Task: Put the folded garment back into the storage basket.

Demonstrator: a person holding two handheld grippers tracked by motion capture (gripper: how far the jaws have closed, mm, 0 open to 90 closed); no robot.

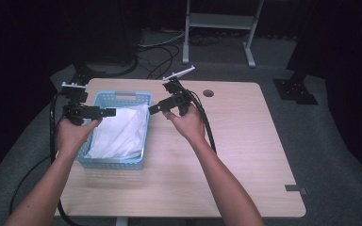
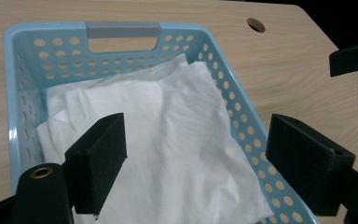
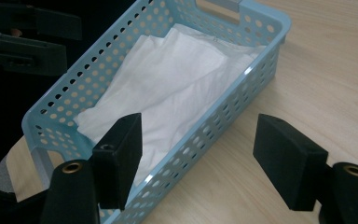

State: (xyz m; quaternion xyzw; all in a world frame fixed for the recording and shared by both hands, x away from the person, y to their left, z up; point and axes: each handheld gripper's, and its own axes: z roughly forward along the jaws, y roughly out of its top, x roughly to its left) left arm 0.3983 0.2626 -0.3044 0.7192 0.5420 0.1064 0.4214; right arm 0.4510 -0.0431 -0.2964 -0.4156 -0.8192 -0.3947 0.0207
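Left gripper (image 2: 193, 163) hangs over the near end of the basket (image 2: 14, 93) with its jaws spread wide and nothing between them; right gripper (image 3: 198, 163) stands likewise agape, straddling the basket's long wall from the table side. Between them lies the white cloth (image 1: 120, 132) — folded loosely, filling most of the light-blue perforated basket, one corner riding up against the side wall in the right gripper view. Judged light, limp and non-fragile: it will sag and unfold when lifted, and a pinch on a single layer may slip or drag only that layer. Best hold appears to be a raised fold or a corner, each gripper taking one, clear of the plastic rim. Surface shows soft creases and overlapping edges; whether it is one piece or several stacked cannot be settled from these views. The basket sits on the left part of the wooden table (image 1: 226, 141) — itself light, liable to shift if the cloth snags.
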